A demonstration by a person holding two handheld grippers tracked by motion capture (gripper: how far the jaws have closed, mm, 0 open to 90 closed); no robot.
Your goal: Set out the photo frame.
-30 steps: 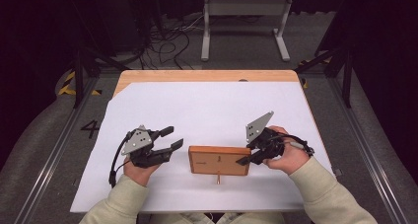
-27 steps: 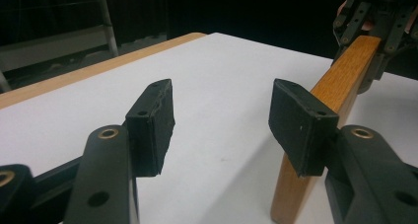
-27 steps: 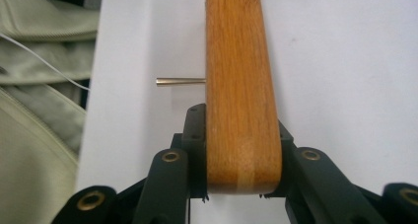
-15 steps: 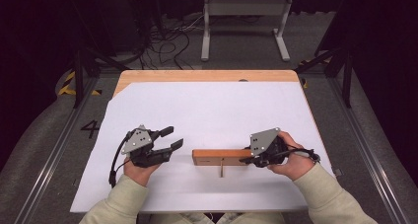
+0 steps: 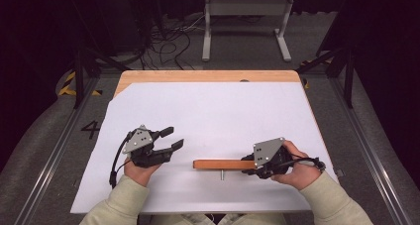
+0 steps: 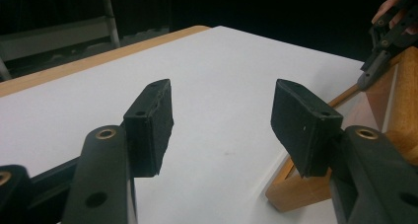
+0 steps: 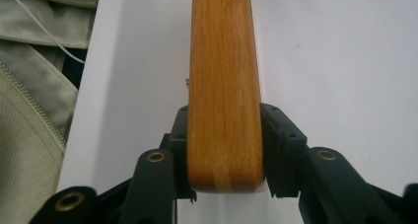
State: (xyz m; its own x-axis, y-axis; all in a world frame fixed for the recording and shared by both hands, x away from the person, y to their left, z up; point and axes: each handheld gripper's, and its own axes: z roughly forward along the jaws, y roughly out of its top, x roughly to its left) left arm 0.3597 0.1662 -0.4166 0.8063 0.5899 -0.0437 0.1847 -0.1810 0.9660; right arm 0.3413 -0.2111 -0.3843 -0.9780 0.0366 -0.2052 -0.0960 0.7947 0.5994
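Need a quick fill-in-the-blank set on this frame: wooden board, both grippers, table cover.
1. The flat brown wooden board stands on its ____ on the white sheet that covers the table.
2. The ____ gripper has its jaws around one end of the board.
3. The left gripper has its jaws ____, with nothing between them.
4. A small metal ____ sticks out of the board toward the person.

Missing words: edge; right; open; pin
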